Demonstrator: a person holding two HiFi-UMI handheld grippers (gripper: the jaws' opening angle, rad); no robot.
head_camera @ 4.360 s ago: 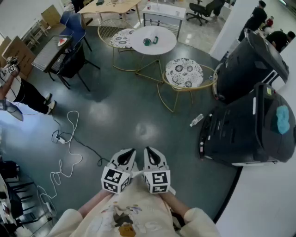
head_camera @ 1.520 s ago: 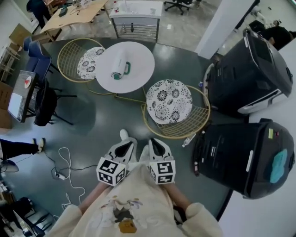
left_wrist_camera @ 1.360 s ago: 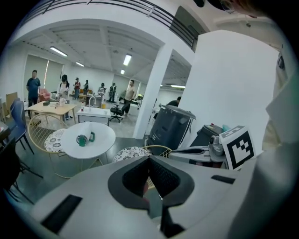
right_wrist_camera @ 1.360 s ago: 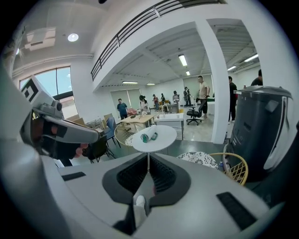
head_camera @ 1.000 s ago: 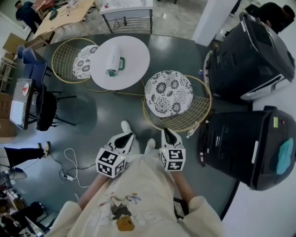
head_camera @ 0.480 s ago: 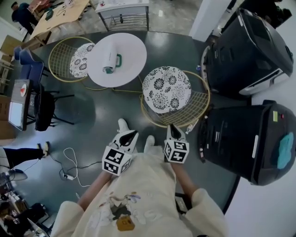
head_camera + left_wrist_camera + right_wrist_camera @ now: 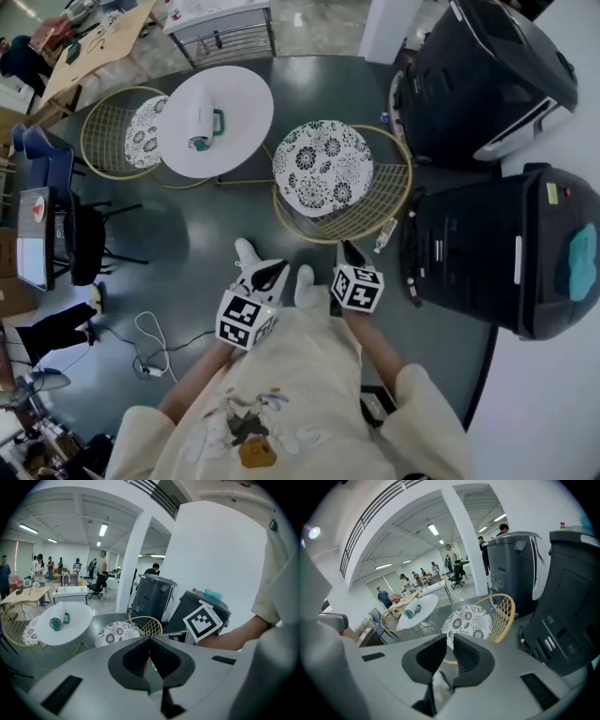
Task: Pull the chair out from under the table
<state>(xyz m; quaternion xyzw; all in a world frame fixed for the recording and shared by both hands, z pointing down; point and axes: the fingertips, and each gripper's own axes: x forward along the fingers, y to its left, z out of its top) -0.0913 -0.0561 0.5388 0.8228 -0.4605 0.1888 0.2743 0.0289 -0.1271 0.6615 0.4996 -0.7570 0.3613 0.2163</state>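
Note:
The chair (image 7: 323, 169) has a floral round cushion and a gold wire back (image 7: 380, 208); its seat edge is tucked by the white round table (image 7: 239, 98). My right gripper (image 7: 345, 251) hovers just at the wire back's near rim. Its jaws are opening to a narrow slit, and nothing is pressed between them. In the right gripper view the chair (image 7: 468, 618) fills the middle beyond the right gripper (image 7: 450, 641). My left gripper (image 7: 272, 272) is shut and empty over the floor, left of the chair. The left gripper (image 7: 150, 641) points at the chair (image 7: 117, 632).
Two large black bins (image 7: 487, 75) (image 7: 497, 253) stand close on the right of the chair. A plastic bottle (image 7: 384, 234) lies by the chair's back. A second wire chair (image 7: 122, 141) sits left of the table. A white cable (image 7: 155, 337) trails on the floor.
The chair has come much closer in the head view. Both grippers moved forward and apart; the right one has dropped to the rim of the chair's back.

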